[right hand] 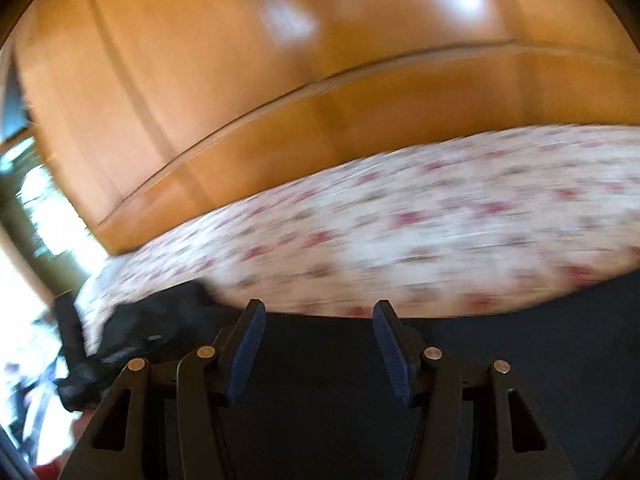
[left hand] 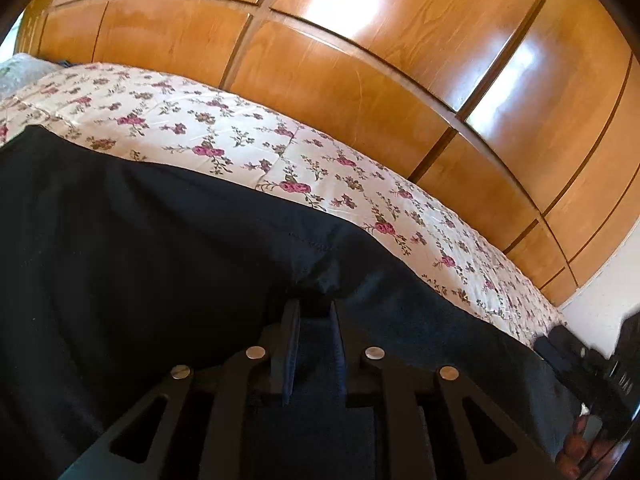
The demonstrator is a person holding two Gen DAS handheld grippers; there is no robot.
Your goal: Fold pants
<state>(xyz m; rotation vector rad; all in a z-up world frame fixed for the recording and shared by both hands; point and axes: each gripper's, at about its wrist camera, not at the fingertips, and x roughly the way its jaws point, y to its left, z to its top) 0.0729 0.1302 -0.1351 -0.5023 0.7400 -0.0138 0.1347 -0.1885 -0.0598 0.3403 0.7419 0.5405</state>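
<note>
Flat on the floral bedspread [left hand: 248,128] lie the black pants [left hand: 140,232], long axis running left to right. Left gripper [left hand: 314,312] nearly closed, pinching a fabric ridge. Right gripper [right hand: 318,316] wide open, empty, low over the pants [right hand: 520,340].

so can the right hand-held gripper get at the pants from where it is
Probably yes: the right hand-held gripper is open, with the dark pants lying directly under its fingers on the floral bedspread and nothing between them.

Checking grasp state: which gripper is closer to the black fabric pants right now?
Left. The left gripper has its jaws pinched on a bunched fold of the black fabric pants. The right gripper is open above them, gripping nothing.
</note>
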